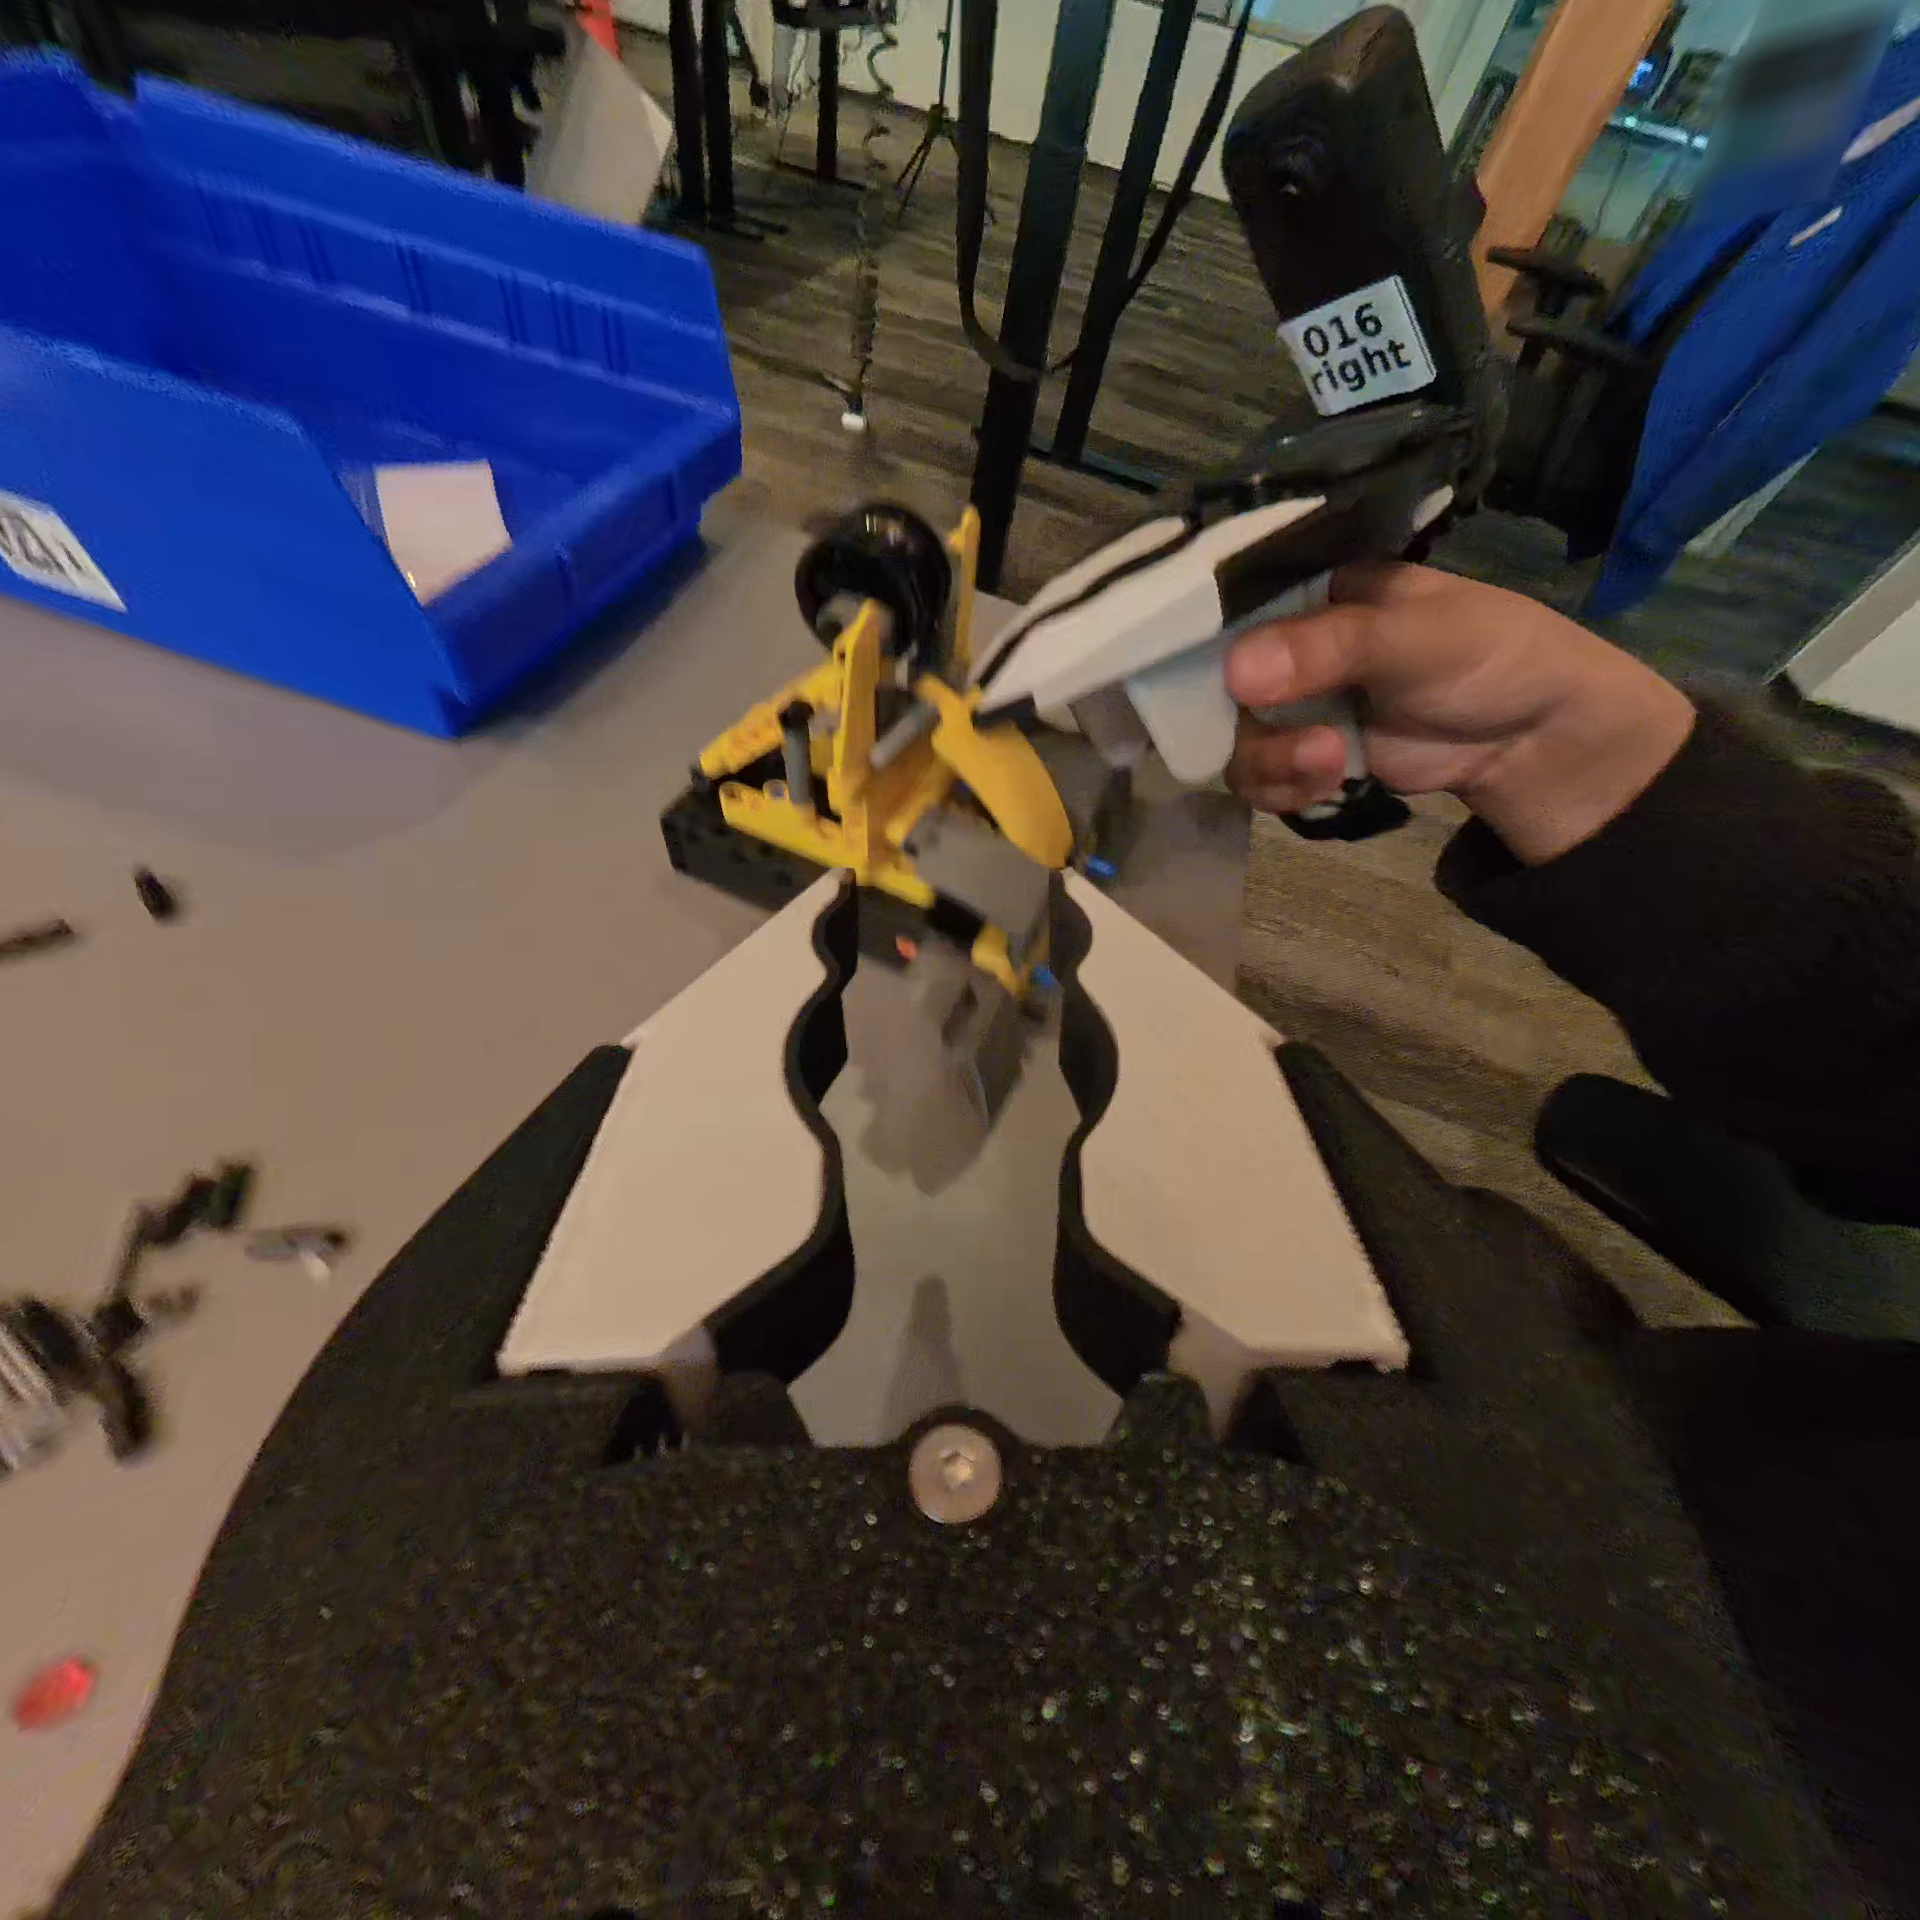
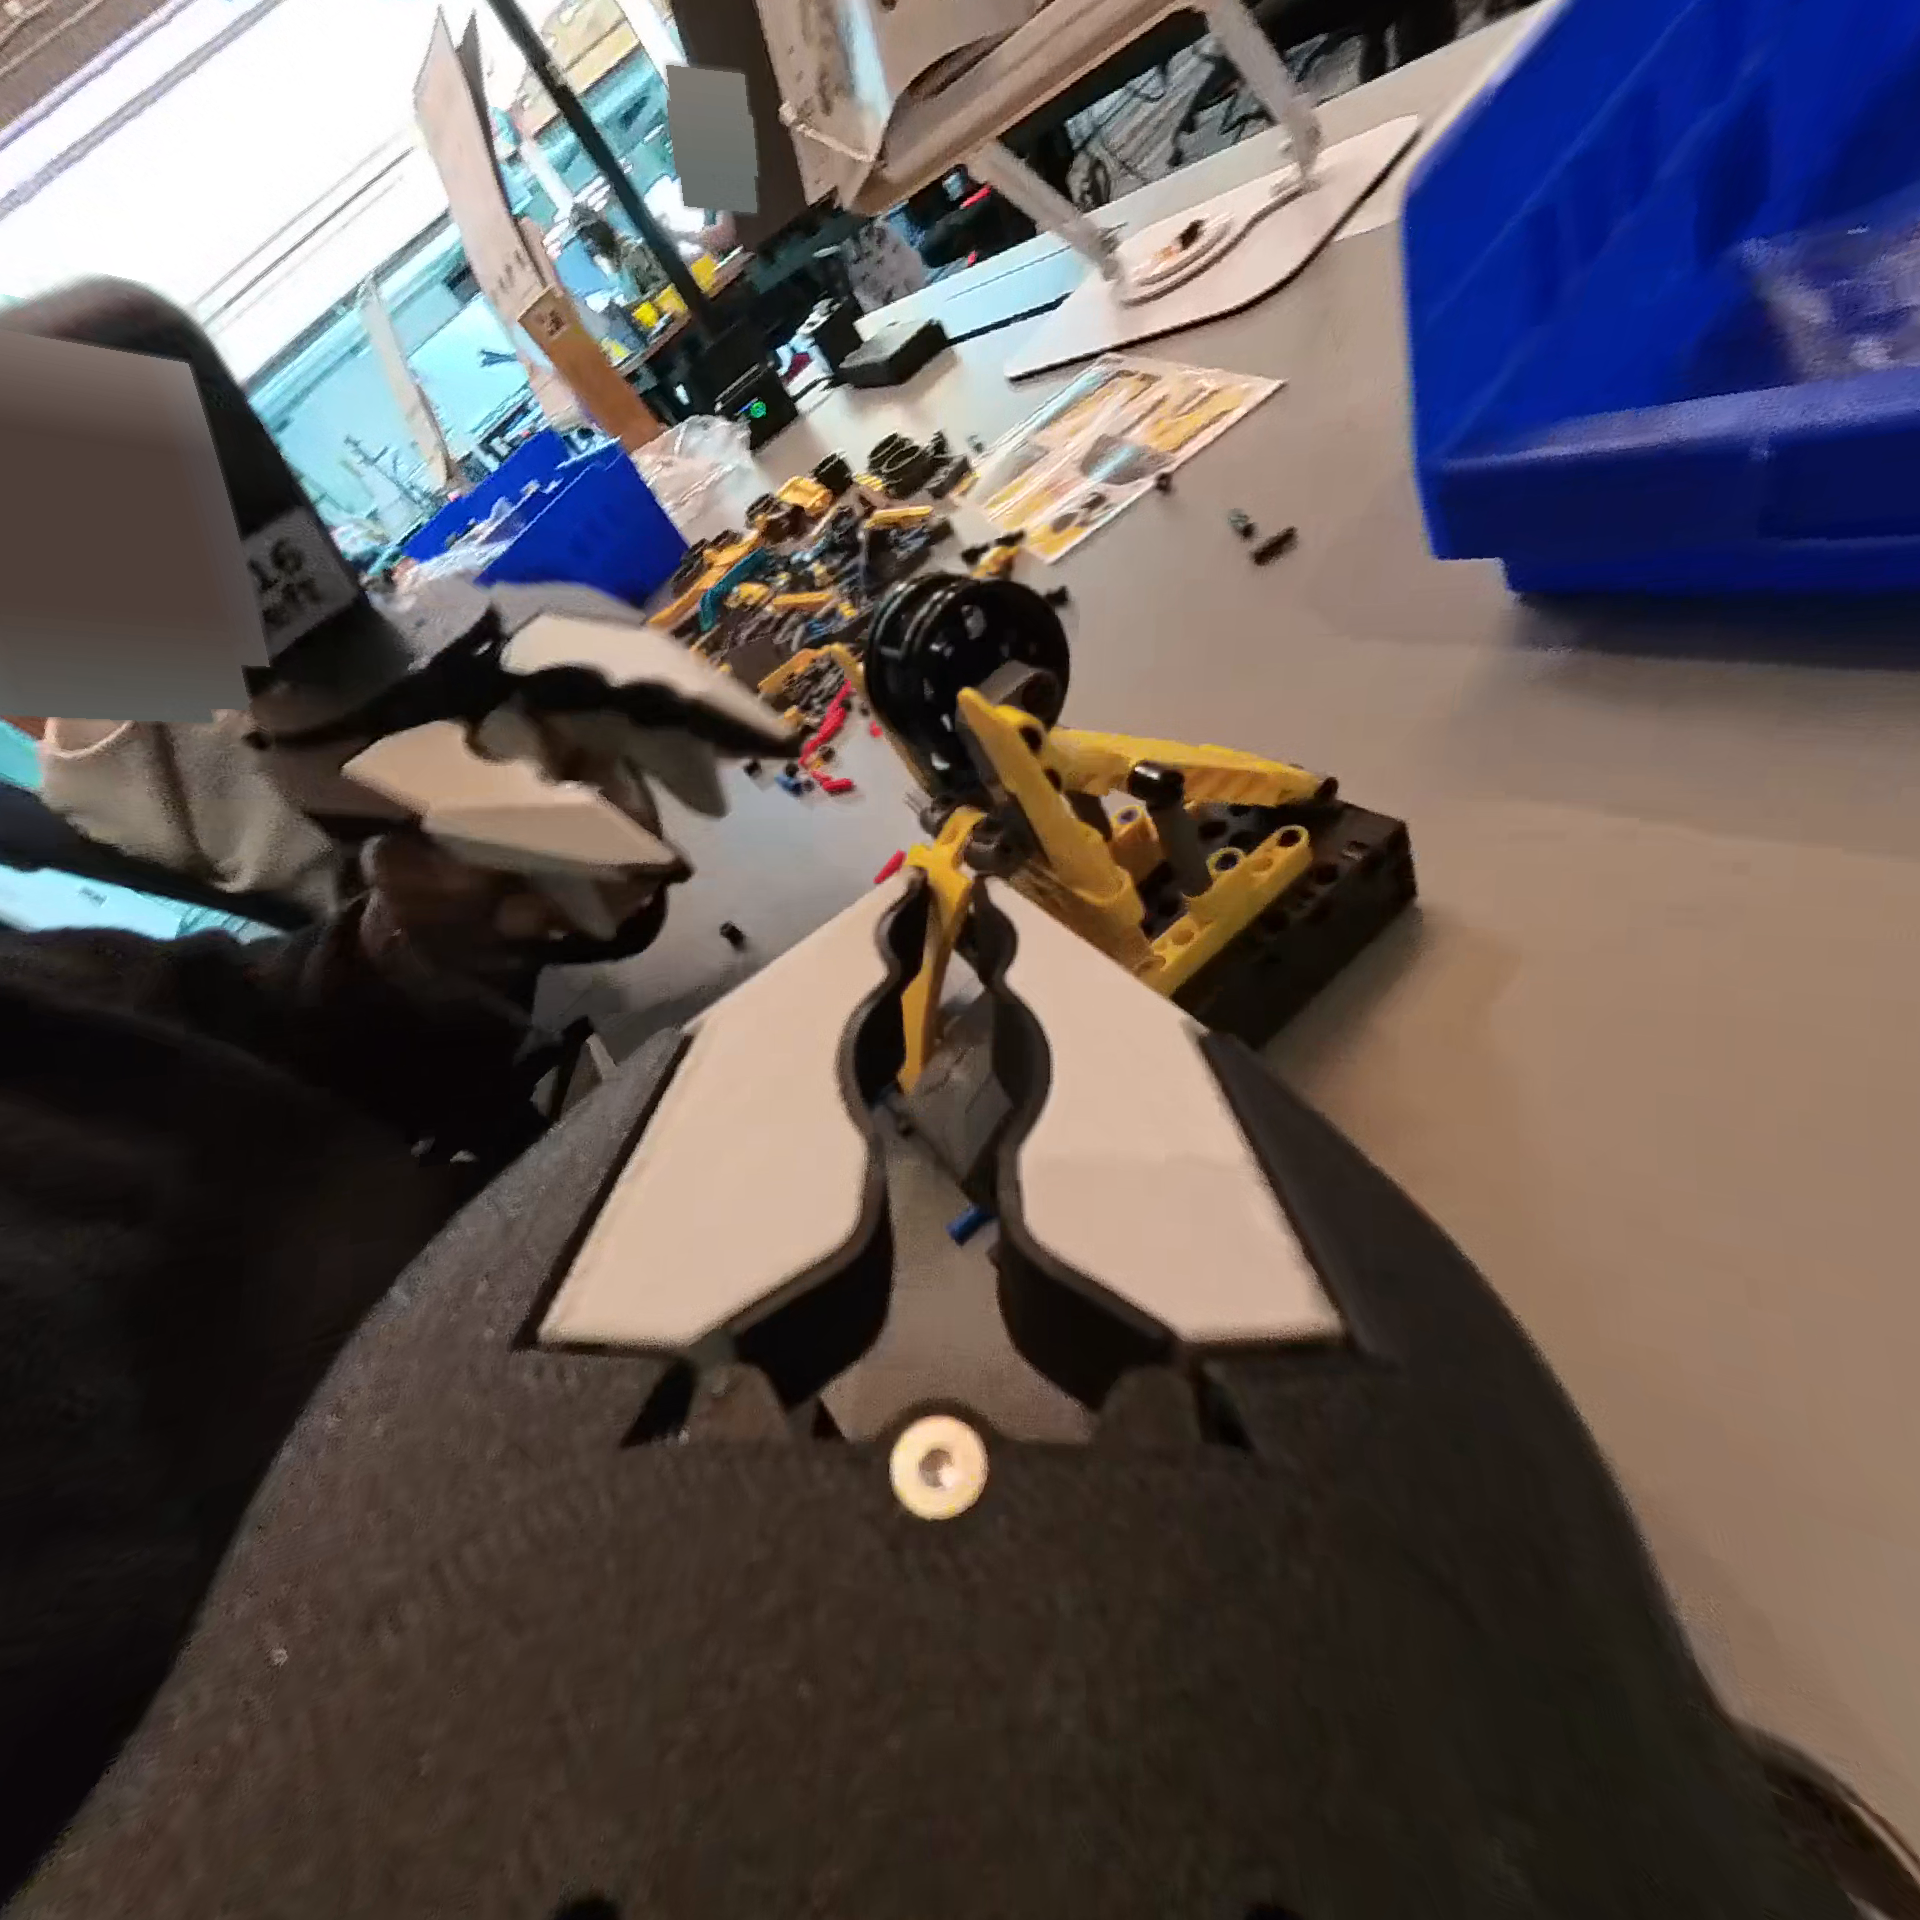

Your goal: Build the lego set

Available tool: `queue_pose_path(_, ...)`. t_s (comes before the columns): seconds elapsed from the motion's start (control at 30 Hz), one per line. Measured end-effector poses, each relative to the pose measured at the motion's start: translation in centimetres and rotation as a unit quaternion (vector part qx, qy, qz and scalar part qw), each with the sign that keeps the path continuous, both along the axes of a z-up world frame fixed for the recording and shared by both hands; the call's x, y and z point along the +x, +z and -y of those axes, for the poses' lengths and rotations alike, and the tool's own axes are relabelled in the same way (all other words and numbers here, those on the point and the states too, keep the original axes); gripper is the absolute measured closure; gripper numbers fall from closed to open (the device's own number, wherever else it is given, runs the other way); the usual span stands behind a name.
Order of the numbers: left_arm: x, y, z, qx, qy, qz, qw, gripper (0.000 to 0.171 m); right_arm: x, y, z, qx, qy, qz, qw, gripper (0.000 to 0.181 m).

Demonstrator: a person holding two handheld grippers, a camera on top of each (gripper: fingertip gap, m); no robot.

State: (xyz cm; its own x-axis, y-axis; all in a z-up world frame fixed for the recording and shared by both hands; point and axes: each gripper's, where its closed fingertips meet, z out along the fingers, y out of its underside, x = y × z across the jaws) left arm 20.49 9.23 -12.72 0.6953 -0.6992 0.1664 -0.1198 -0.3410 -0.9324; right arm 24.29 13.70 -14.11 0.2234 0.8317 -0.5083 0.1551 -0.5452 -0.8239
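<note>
Roughly, we see a part-built yellow-and-black brick model point(image 2: 1195, 883) standing on the worktop point(image 2: 1558, 987) near its edge: black base, yellow beams, one black wheel point(image 2: 966, 644) up top. Lots of loose parts point(image 2: 810, 561) lie farther back beside a printed instruction sheet point(image 2: 1122, 447), so we judge the build unfinished.

Right gripper point(image 2: 951, 894): fingers nearly closed, pinching a yellow beam on the model's near side. Left gripper point(image 1: 953, 883): fingers spread, holding nothing, just short of the model.

Writing: a white sticker point(image 1: 1356, 348) on the right gripper's body and a label point(image 1: 52, 551) on the blue bin point(image 1: 312, 364); we aren't quoting either. No brand visible.
</note>
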Motion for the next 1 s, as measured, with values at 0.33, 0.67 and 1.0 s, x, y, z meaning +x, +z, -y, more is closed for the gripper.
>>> queue_pose_path(0.33, -0.8, -2.8, -2.2, -0.026, -0.005, -0.026, 0.999, 0.140, -3.7, 0.0, 0.9, 0.023, 0.068, -0.012, 0.997, 0.173)
queue_pose_path(0.67, -0.6, -2.7, -0.7, -0.013, -0.030, -0.027, 0.999, 0.140, -3.0, -0.1, 0.1, 0.066, 0.005, 0.015, 0.998, 0.160)
queue_pose_path(1.0, -0.6, -2.4, -0.8, 0.018, -0.025, -0.019, 0.999, 0.149, -3.9, 1.2, 1.2, 0.218, -0.008, 0.039, 0.975, 0.132)
